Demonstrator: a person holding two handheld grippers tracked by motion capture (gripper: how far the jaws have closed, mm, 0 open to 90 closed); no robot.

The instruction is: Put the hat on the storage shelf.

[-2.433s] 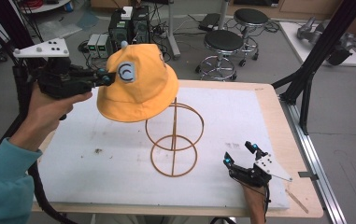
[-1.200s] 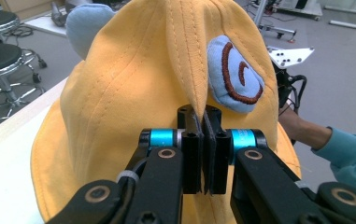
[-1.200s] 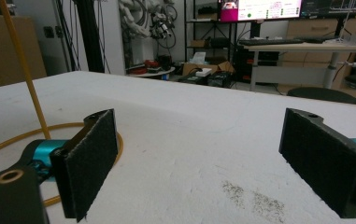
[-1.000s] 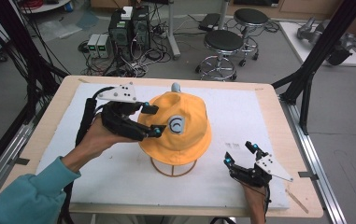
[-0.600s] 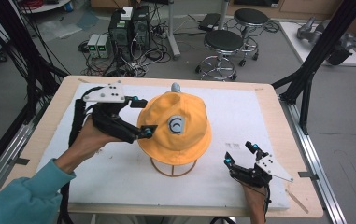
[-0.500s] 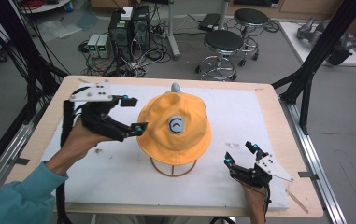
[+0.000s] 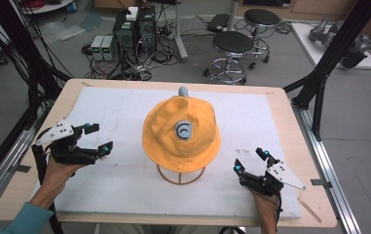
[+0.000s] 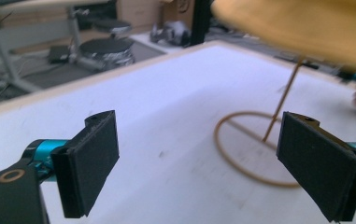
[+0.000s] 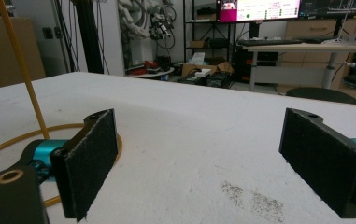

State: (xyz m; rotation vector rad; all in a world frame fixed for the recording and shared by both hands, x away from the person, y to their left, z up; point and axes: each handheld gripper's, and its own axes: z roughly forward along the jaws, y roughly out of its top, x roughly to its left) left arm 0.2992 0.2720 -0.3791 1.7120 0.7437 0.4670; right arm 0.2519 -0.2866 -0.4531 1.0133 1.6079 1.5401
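An orange bucket hat with a grey round badge rests on an orange wire stand at the middle of the white mat. The left gripper view catches the hat's brim and the stand's base ring beyond the jaws. My left gripper sits open at the mat's left side, apart from the hat, with nothing between its pads. My right gripper rests open near the front right of the mat, beside the stand's ring.
The wooden table edges the mat all round. Two stools and computer boxes stand on the floor behind. A grey knob pokes up behind the hat. Black frame posts rise at the right.
My left gripper carried the hat onto the stand, let go of it and drew back to the left front of the mat. The right gripper stayed still.
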